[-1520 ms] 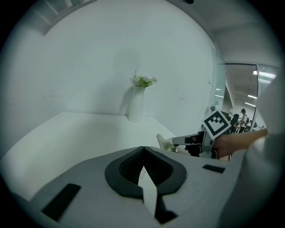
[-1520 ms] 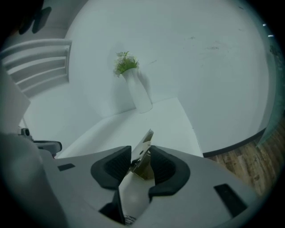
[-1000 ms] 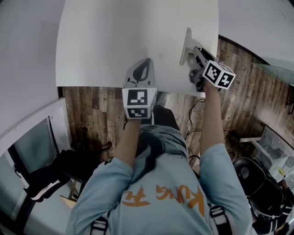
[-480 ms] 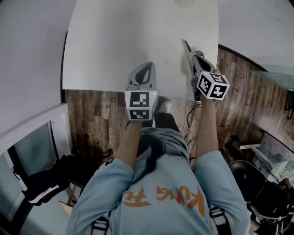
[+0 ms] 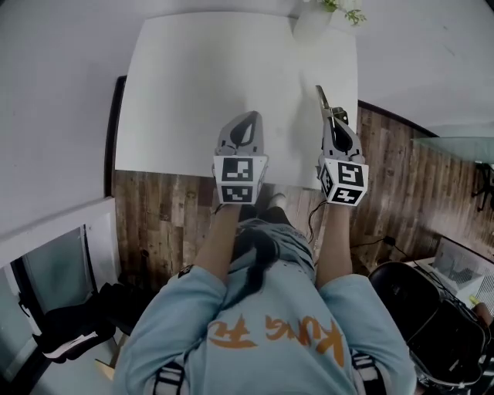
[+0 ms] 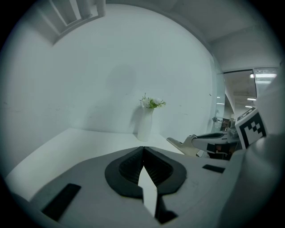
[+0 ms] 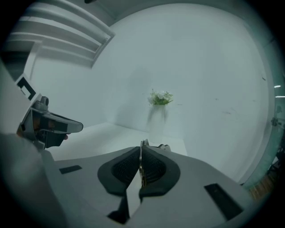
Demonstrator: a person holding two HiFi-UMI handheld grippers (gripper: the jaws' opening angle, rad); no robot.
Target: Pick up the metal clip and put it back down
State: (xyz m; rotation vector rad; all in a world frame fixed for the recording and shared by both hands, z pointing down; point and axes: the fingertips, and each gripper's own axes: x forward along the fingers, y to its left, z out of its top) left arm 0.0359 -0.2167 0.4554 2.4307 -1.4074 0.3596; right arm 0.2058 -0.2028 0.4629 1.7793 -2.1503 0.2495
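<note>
clip is pinched edge-on in the right claw, a thin metal strip between the ribbed pads with its tip sticking out just past them. right claw is held over the right near part of the white counter. left claw is pressed together at the tips with nothing in it, over the counter's near edge, level with the right claw and apart from it. white vase with green sprigs stands at the counter's far edge by the wall.
</note>
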